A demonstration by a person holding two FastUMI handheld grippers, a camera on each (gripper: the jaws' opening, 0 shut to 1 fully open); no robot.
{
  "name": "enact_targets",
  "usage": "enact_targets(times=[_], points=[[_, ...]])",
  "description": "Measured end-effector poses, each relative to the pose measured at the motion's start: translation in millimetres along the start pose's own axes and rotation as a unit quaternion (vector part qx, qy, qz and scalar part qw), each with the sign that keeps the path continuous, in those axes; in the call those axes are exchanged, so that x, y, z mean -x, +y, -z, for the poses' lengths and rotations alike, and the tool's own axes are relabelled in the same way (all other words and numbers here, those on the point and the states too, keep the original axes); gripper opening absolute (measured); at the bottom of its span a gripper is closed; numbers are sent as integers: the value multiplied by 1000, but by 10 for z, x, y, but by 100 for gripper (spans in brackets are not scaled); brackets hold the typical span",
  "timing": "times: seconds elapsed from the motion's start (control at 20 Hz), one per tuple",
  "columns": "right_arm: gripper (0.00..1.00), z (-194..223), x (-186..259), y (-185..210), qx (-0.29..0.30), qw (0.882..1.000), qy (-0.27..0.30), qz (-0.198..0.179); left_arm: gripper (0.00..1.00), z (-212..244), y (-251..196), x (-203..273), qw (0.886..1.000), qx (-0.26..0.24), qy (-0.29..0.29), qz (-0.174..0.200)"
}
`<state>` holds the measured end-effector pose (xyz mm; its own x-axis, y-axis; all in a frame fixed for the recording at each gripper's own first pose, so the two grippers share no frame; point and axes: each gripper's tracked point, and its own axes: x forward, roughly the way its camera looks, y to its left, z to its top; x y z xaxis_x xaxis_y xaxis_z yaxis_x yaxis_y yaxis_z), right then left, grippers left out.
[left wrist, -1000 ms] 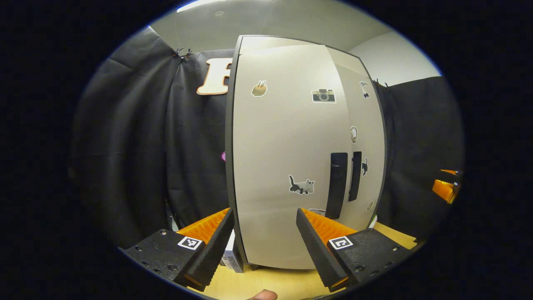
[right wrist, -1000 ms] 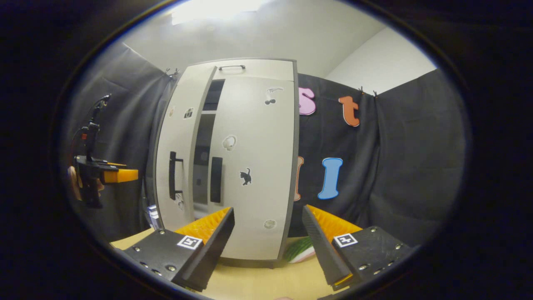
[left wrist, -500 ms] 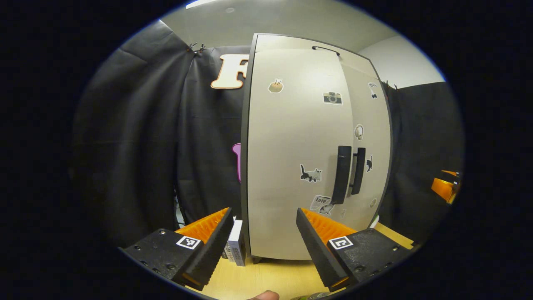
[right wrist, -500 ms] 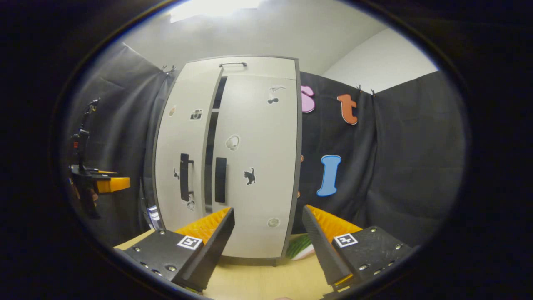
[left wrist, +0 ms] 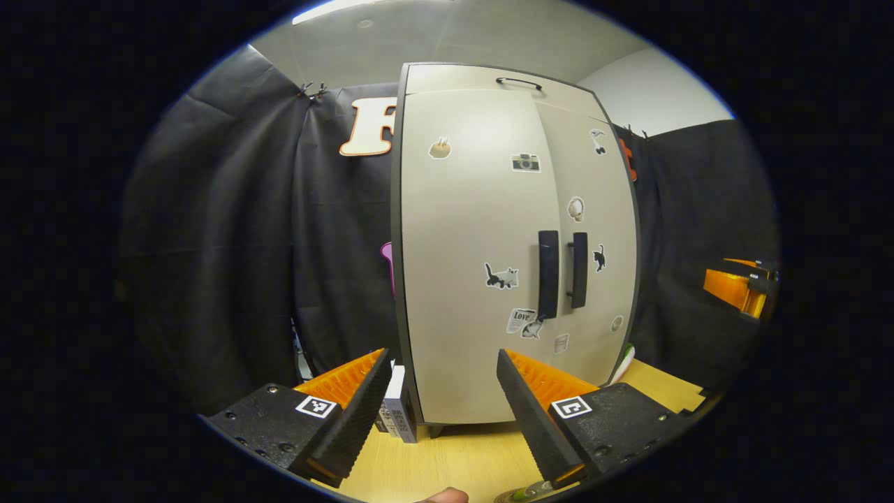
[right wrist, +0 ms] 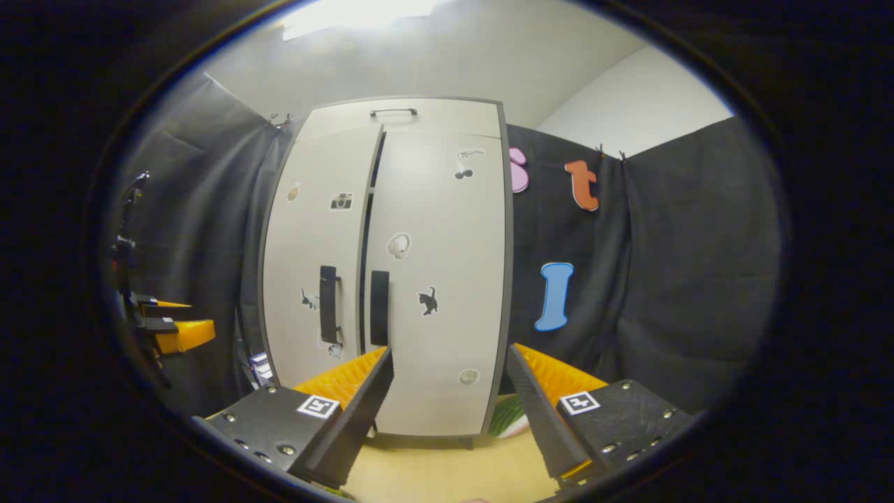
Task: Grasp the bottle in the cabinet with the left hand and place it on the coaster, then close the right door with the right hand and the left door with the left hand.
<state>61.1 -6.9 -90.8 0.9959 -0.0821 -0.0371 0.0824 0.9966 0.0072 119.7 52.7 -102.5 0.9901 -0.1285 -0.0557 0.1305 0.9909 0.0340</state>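
The pale grey cabinet stands on the wooden table, straight ahead of my left gripper, which is open, empty and a short way back from the left door. Both dark handles sit side by side. In the right gripper view the left door and right door meet with a thin dark slit between them. My right gripper is open, empty and apart from the cabinet. A small greenish thing peeks in at the bottom edge; I cannot tell what it is.
A white box leans at the cabinet's left foot. A green-and-white object lies at its right foot. Light wooden tabletop runs between the grippers and the cabinet. Black cloth hangs behind and on both sides.
The left door has swung shut, narrowing the wide dark gap between the doors to a slit. My left gripper has drawn back from the door. The right gripper has barely moved.
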Motion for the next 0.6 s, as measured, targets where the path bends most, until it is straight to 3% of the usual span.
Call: enact_targets(times=[0.05,0.35,0.6], points=[[97,17,6,-19,2,1000,3,3,96,5,-35,12,1000,-3,-2,4],[99,68,8,-187,-28,999,37,12,94,-57,-262,64,1000,7,-6,23],[99,-162,50,-448,-64,998,10,8,95,-125,-513,90,999,10,-21,48]])
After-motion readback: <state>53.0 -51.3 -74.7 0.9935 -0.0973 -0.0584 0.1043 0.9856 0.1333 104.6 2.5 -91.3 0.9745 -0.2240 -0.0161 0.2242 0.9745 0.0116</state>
